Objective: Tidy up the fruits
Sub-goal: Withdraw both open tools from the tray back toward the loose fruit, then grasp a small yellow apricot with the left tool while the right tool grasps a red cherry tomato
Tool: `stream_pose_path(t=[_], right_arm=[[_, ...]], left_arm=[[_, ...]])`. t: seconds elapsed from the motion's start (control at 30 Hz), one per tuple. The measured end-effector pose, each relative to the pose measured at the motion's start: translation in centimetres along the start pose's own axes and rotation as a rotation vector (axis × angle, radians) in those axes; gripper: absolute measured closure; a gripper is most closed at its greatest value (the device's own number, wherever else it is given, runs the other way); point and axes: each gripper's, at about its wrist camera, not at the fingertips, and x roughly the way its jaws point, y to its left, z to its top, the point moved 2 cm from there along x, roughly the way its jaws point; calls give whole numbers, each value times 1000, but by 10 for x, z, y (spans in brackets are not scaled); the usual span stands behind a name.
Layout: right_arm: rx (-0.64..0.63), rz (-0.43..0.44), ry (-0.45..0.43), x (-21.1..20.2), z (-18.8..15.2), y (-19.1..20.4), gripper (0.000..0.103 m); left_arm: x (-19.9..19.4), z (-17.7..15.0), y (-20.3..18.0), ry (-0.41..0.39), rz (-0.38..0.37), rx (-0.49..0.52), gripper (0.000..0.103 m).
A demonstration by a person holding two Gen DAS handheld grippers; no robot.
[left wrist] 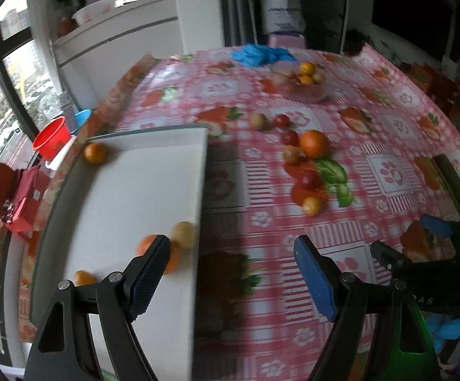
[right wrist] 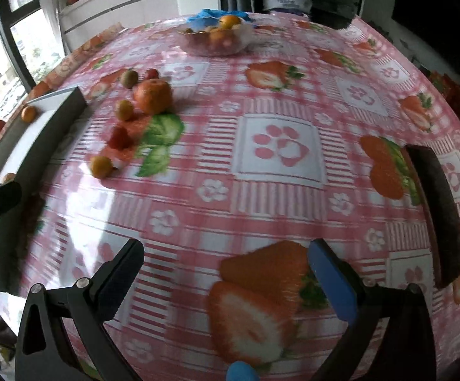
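Observation:
A white tray (left wrist: pixel 141 197) sits at the table's left edge and holds several small oranges and a yellowish fruit (left wrist: pixel 183 234). Loose fruit lies on the tablecloth: a large orange (left wrist: pixel 314 143), small red and yellow fruits (left wrist: pixel 312 205). A clear bowl (left wrist: pixel 306 90) of fruit stands at the far side. My left gripper (left wrist: pixel 231 266) is open and empty above the tray's right rim. My right gripper (right wrist: pixel 226 270) is open and empty over the tablecloth; the loose fruit (right wrist: pixel 152 96) lies ahead to its left, and the bowl (right wrist: pixel 217 39) is far ahead.
A pink strawberry-print cloth (right wrist: pixel 277 146) covers the table. A dark tray (right wrist: pixel 436 209) lies at the right. Blue gloves (left wrist: pixel 258 54) lie behind the bowl. A red cup (left wrist: pixel 52 138) and a red box (left wrist: pixel 23 203) sit beyond the left edge.

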Motion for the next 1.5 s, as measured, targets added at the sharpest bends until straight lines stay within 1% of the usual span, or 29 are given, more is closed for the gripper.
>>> stream_pose_path(t=[0.07, 0.13, 0.3, 0.43, 0.63, 0.67, 0.73, 0.8, 0.87, 0.9, 0.97, 1.1, 1.13, 1.23, 1.33, 1.5], right_arm=[[-10, -24, -4, 1, -3, -6, 0], [-32, -14, -25, 0, -6, -9, 0], [-50, -5, -58, -2, -9, -9, 0], [-51, -4, -85, -3, -12, -9, 0], [-51, -3, -93, -3, -13, -9, 0], [-51, -3, -96, -3, -13, -9, 0], [-51, -3, -99, -3, -13, -9, 0], [-51, -2, -98, -3, -13, -9, 0], [-51, -2, -99, -3, -13, -9, 0], [-51, -3, -98, -3, -13, -9, 0], [-51, -3, -97, -3, -13, -9, 0], [-51, -3, -87, -3, -13, -9, 0], [-51, -3, -81, -3, -12, -9, 0], [-52, -3, -57, -1, -9, -8, 0], [-45, -3, -18, 1, -4, -8, 0], [-56, 33, 1, 8, 15, 8, 0]], left_arm=[[9, 2, -13, 17, -15, 15, 22], [18, 3, -26, 28, -26, 30, 22], [42, 11, -47, 43, -17, 53, 22], [54, 17, -53, 50, 1, 51, 22], [71, 18, -56, 80, 10, 45, 23], [71, 18, -55, 77, 1, 31, 28], [72, 20, -56, 81, -15, 25, 33], [72, 21, -59, 74, -9, 35, 34], [72, 21, -60, 73, -36, 31, 48], [72, 22, -61, 76, -51, 26, 52], [71, 22, -64, 78, -68, 30, 64], [70, 22, -68, 82, -88, 37, 79], [69, 22, -67, 84, -97, 30, 80], [67, 21, -63, 87, -117, 14, 80], [61, 17, -55, 80, -100, 8, 80], [47, 9, -34, 65, -100, -28, 80]])
